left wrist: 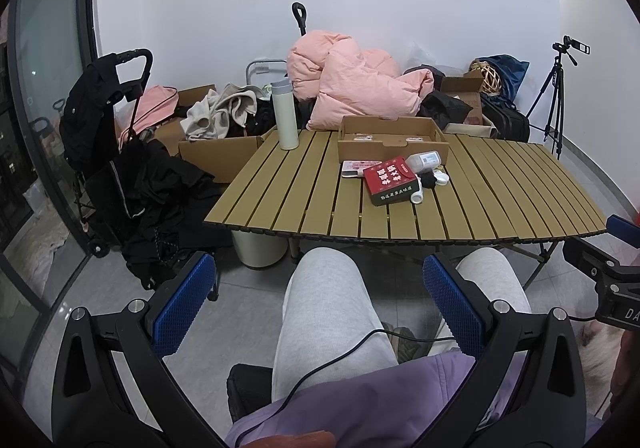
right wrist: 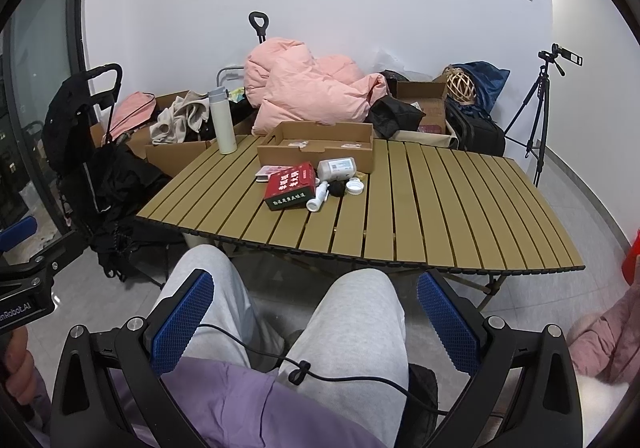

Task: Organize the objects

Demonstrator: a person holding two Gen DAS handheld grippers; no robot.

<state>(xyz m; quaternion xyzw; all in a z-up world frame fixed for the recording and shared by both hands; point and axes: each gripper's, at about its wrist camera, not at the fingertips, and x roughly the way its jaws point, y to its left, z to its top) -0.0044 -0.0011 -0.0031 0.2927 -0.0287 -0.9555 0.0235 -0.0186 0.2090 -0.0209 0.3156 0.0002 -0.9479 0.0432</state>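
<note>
A slatted tan table [left wrist: 304, 207] [right wrist: 440, 215] holds a shallow cardboard tray [left wrist: 390, 137] [right wrist: 316, 145], a red box [left wrist: 390, 179] [right wrist: 294, 185], a clear bottle [left wrist: 426, 160] [right wrist: 338, 167], a small white tube [right wrist: 319, 197], a black ball [right wrist: 337, 187], white lids [left wrist: 442, 177] [right wrist: 354, 187] and a pink packet [left wrist: 358, 166] [right wrist: 272, 171]. A white flask [left wrist: 285, 113] [right wrist: 222, 119] stands at the far left. My left gripper [left wrist: 320, 300] and right gripper [right wrist: 314, 312] are open and empty, held over the person's knees, short of the table.
Behind the table lie a pink duvet [left wrist: 352, 83] [right wrist: 308, 87], cardboard boxes [left wrist: 216, 155] with clothes and bags. A black trolley [left wrist: 108, 151] [right wrist: 80, 135] stands at the left by a glass door. A tripod [left wrist: 556, 99] [right wrist: 536, 115] stands at the right.
</note>
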